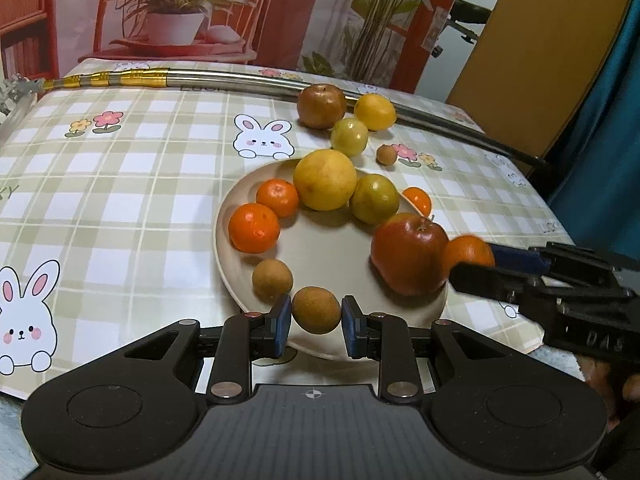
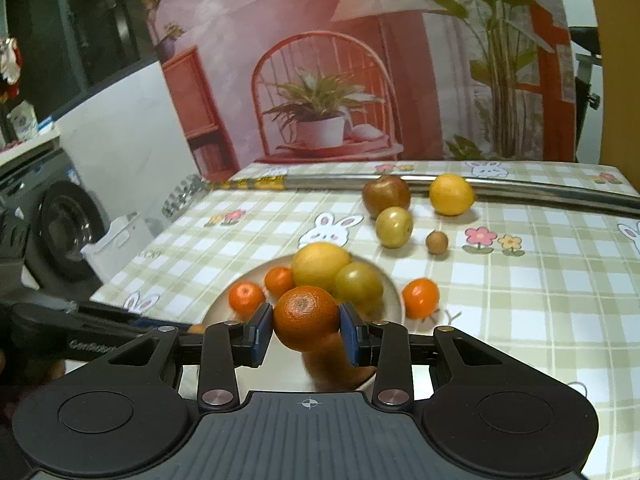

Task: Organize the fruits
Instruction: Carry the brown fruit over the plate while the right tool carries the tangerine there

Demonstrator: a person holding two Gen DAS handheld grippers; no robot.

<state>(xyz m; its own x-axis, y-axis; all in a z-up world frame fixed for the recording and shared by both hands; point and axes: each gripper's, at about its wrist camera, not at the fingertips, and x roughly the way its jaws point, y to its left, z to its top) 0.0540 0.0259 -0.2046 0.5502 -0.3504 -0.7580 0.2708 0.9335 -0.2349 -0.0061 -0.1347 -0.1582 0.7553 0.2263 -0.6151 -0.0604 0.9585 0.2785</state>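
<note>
While both claws grip, left claw (image 1: pixel 316 317) clamps longan (image 1: pixel 316 309), right claw (image 2: pixel 306 330) orange (image 2: pixel 306 317) (apple (image 1: pixel 408 254) beside).

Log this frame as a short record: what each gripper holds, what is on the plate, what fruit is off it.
left gripper: shut on a small brown fruit
right gripper: shut on an orange
plate: two small oranges, a yellow citrus, a green fruit, a red apple, one brown fruit
off plate, far side: brown apple, lemon, green fruit, tiny brown fruit
beside the plate: one small orange
</note>
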